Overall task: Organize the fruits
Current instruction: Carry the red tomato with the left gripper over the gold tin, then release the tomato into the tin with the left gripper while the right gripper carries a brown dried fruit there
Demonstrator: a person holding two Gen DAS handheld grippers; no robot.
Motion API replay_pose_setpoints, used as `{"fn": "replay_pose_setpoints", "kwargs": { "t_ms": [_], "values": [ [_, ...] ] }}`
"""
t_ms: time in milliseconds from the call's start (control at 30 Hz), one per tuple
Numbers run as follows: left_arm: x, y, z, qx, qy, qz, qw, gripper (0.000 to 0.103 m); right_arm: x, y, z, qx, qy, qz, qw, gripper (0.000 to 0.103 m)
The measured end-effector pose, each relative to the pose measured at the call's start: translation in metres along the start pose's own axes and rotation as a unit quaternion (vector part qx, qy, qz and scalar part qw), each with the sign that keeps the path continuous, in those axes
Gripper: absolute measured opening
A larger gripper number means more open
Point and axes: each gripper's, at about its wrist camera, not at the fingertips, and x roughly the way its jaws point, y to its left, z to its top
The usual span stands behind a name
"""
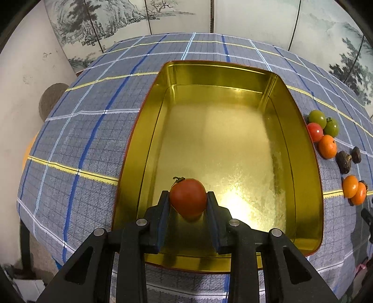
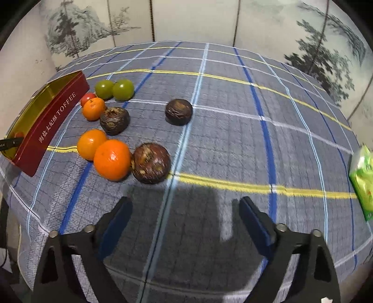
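Observation:
My left gripper point(image 1: 188, 198) is shut on a red tomato point(image 1: 188, 197) and holds it over the near end of a gold-lined red tin point(image 1: 144, 130). The tin also shows at the left of the right wrist view point(image 2: 53, 121), marked TOFFEE. My right gripper point(image 2: 185, 209) is open and empty above the cloth. Ahead of it lie several fruits: three oranges point(image 2: 112, 159), two green tomatoes point(image 2: 123, 89), a small red tomato point(image 2: 87, 97) and three dark brown fruits point(image 2: 151, 163). Some of these fruits show right of the tin in the left wrist view point(image 1: 327, 146).
The table has a grey-blue checked cloth point(image 2: 233, 139). A green packet point(image 2: 362, 181) lies at the table's right edge. A painted folding screen point(image 1: 139, 14) stands behind the table.

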Motion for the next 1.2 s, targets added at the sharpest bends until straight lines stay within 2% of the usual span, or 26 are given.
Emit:
{"fn": "replay_pose_setpoints", "kwargs": {
  "t_ms": [167, 300, 400, 600, 767, 1200],
  "values": [
    [0.004, -0.002, -0.002, 0.004, 0.005, 0.007, 1.0000, 0.032, 0.008, 0.005, 0.012, -0.010, -0.001, 0.012, 1.000, 0.069],
    [0.005, -0.002, -0.002, 0.006, 0.005, 0.009, 0.9999, 0.032, 0.012, 0.011, 0.018, -0.020, 0.001, 0.022, 1.000, 0.065],
    [0.005, -0.002, -0.001, 0.006, 0.005, 0.010, 0.9999, 0.032, 0.016, 0.013, 0.021, -0.025, 0.002, 0.028, 0.999, 0.056],
    [0.006, -0.002, -0.001, 0.007, 0.006, 0.011, 0.9999, 0.032, 0.019, 0.018, 0.026, -0.035, -0.003, 0.030, 0.999, 0.050],
    [0.007, -0.002, -0.001, 0.007, 0.006, 0.013, 0.9999, 0.032, 0.019, 0.020, 0.030, -0.039, -0.004, 0.037, 0.999, 0.037],
    [0.006, 0.000, -0.003, 0.003, 0.004, 0.013, 0.9999, 0.033, 0.014, 0.008, 0.035, -0.015, -0.006, 0.045, 0.999, 0.036]
  ]
}}
